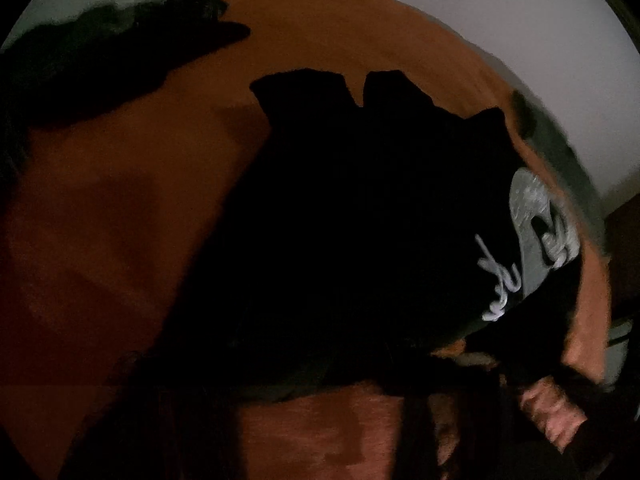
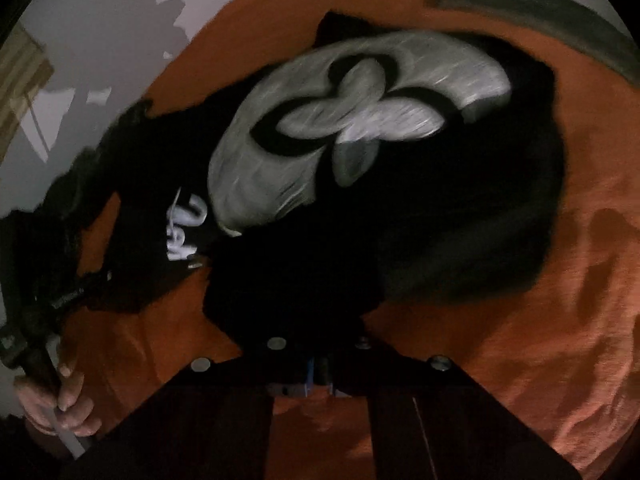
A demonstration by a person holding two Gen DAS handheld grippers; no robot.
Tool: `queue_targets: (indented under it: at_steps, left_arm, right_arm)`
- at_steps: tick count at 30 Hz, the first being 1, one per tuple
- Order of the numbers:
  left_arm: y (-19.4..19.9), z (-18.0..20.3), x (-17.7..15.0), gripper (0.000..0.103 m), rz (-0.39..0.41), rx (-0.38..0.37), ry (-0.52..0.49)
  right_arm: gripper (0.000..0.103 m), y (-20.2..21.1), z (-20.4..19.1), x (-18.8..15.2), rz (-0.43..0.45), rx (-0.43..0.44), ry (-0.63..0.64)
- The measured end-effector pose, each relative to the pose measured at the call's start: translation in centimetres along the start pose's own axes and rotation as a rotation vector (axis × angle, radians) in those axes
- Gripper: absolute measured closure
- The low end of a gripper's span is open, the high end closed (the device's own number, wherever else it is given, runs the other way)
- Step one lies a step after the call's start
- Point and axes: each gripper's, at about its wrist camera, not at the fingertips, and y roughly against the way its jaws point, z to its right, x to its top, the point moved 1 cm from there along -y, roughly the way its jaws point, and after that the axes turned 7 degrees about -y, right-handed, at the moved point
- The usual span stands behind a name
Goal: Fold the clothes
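While the black printed t-shirt [image 2: 400, 200] lies crumpled mid-orange blanket [image 2: 560, 280], right gripper [image 2: 318, 364] is pinched narrow on its near hem. Left gripper [image 2: 60, 300] is also closed; grip on cloth unclear, too dark.

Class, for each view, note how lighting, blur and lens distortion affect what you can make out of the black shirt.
Left wrist view: dim; the shirt is a featureless black mass, its print squeezed at the fisheye edge. Right wrist view: brighter; motion blur smears the print, and the orange cover curves with the lens.
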Motion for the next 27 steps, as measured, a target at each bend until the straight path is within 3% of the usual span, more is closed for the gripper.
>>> queue_targets:
  at_steps: [8, 12, 15, 19, 21, 23, 27]
  left_arm:
    - [8.3, 1.8, 1.3, 0.097, 0.174, -0.073, 0.007]
    - [10.4, 1.9, 2.2, 0.097, 0.185, -0.191, 0.078]
    - [11.6, 2.4, 2.7, 0.098, 0.208, -0.262, 0.101]
    - [16.2, 3.0, 4.1, 0.098, 0.359, -0.291, 0.064]
    - [17.9, 3.0, 5.1, 0.098, 0.418, -0.291, 0.037]
    - [17.6, 3.5, 5.8, 0.098, 0.419, -0.249, -0.005]
    - [13.9, 4.1, 4.1, 0.096, 0.259, -0.243, -0.05]
  right_arm:
    - [0.1, 11.1, 6.3, 1.3, 0.281, -0.066, -0.086]
    - [0.1, 17.1, 10.1, 1.4, 0.433, -0.169, -0.117]
    - [0.1, 22.1, 13.5, 0.7, 0.531, -0.242, -0.211]
    - [0.1, 28.6, 17.3, -0.8, 0.647, -0.317, -0.303]
    - [0.1, 28.9, 18.4, -1.0, 0.63, -0.342, -0.307]
    - [0.1, 27.3, 20.4, -1.1, 0.536, -0.382, -0.339]
    - [0.096, 21.5, 25.5, -2.0, 0.281, -0.418, -0.479]
